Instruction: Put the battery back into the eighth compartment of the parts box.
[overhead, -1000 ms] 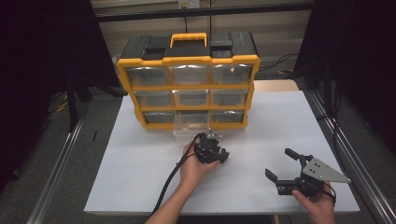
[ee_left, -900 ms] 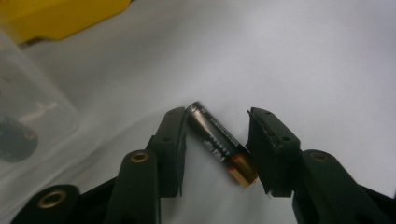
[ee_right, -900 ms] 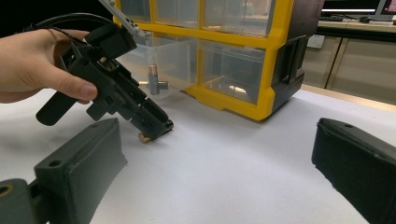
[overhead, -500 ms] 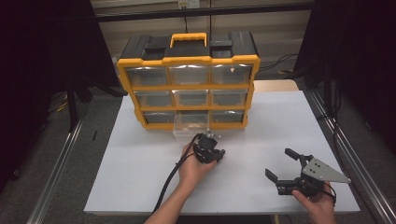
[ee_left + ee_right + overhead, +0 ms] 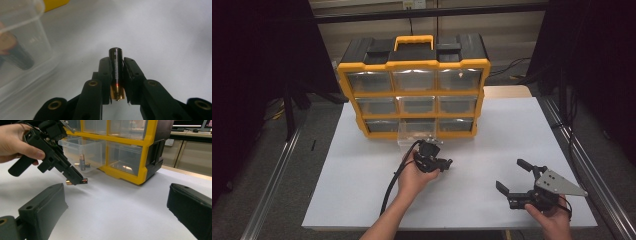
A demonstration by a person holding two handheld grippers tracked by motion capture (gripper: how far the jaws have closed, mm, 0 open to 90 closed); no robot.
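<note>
Holding a small battery [image 5: 116, 72] pinched between the two black jaws of the left hand-held gripper [image 5: 432, 159], copper end toward the camera in the left gripper view, dark end pointing out past the jaw tips. Hovering just in front of the yellow drawer organizer [image 5: 414, 85] at the back of the white desk [image 5: 362, 175], beside the clear drawer [image 5: 416, 134] pulled out of the bottom row. Showing, in the right gripper view, the battery held clear of the desk top and at least one more battery [image 5: 82, 160] standing inside that open drawer. Resting low near the front right of the desk, well apart from the organizer: the right hand-held gripper [image 5: 518, 181], jaws spread wide, nothing between them. Judging by the layout alone, either carrying a battery away from the drawer or bringing one to it; cannot tell which. Calling next, if stowing, for lifting the battery over the drawer's near wall and parting the jaws; if removing, for lowering onto bare desk and releasing.
</note>
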